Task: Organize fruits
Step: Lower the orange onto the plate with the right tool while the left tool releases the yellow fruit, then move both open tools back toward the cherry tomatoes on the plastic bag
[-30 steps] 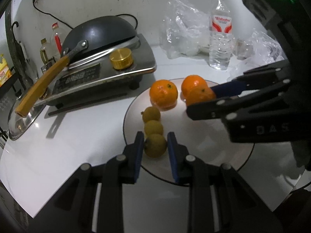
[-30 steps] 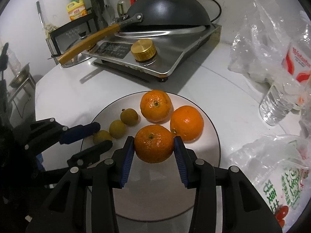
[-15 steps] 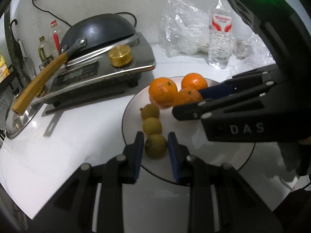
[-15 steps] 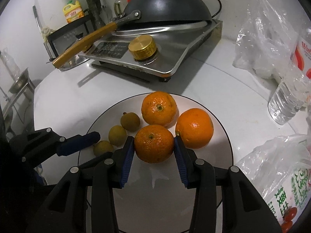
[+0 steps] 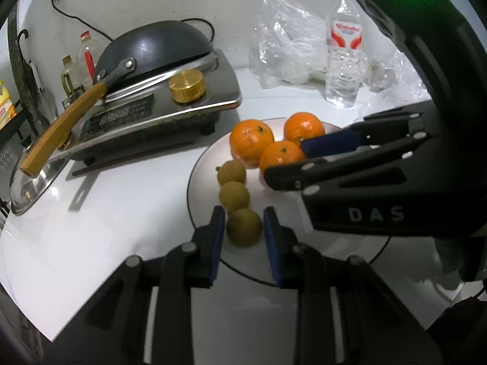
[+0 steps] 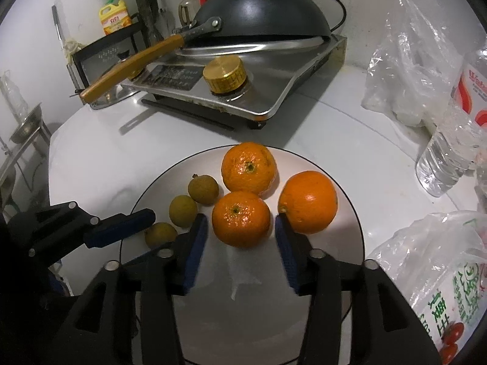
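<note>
A white plate (image 6: 341, 261) (image 5: 201, 179) holds three oranges and three small brown longans in a row. My right gripper (image 6: 240, 228) is open, its pads clear of the near orange (image 6: 241, 218), which rests on the plate beside the other two oranges (image 6: 249, 168) (image 6: 308, 202). My left gripper (image 5: 243, 220) is open around the nearest longan (image 5: 243, 226), pads apart from it. The other longans (image 5: 234, 194) (image 5: 232, 172) lie just beyond. The right gripper (image 5: 304, 164) shows in the left wrist view at the near orange (image 5: 281, 156).
A cooktop (image 6: 274, 91) with a black wok (image 6: 261, 15) and wooden handle stands behind the plate. A water bottle (image 5: 344, 48) and plastic bags (image 6: 408, 70) are at the right. A bag with tomatoes (image 6: 447, 289) lies near right.
My right gripper lowered the orange onto the plate next to the other two and opened, letting go. My left gripper opened slightly around the nearest longan.
</note>
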### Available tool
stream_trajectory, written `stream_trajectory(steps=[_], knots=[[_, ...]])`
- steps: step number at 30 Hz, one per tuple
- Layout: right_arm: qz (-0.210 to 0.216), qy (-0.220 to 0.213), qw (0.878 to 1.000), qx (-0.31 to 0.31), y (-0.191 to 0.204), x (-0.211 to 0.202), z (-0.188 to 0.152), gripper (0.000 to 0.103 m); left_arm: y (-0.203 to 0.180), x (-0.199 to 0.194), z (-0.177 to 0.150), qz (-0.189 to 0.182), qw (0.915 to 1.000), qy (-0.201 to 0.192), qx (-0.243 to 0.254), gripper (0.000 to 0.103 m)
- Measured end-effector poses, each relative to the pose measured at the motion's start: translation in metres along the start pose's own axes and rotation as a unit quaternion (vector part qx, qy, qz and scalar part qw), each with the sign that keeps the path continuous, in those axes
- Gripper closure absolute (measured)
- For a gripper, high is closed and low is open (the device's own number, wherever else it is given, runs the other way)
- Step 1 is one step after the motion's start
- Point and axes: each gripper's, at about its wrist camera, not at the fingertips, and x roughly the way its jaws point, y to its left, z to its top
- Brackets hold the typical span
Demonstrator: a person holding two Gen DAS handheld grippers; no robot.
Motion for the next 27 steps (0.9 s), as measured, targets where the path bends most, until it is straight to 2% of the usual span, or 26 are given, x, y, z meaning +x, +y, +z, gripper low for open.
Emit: stream_trajectory(steps=[13, 27], knots=[[-0.010, -0.018, 1.000, 0.004, -0.004, -0.035, -0.009, 0.048, -0.003, -0.014, 0.005, 0.019, 0.9997, -0.011, -0.006, 0.072], [-0.030, -0.042, 0.999, 0.017, -0.020, -0.082, -0.030, 0.048, -0.021, -0.049, 0.013, 0.020, 0.9989, -0.041, -0.014, 0.070]])
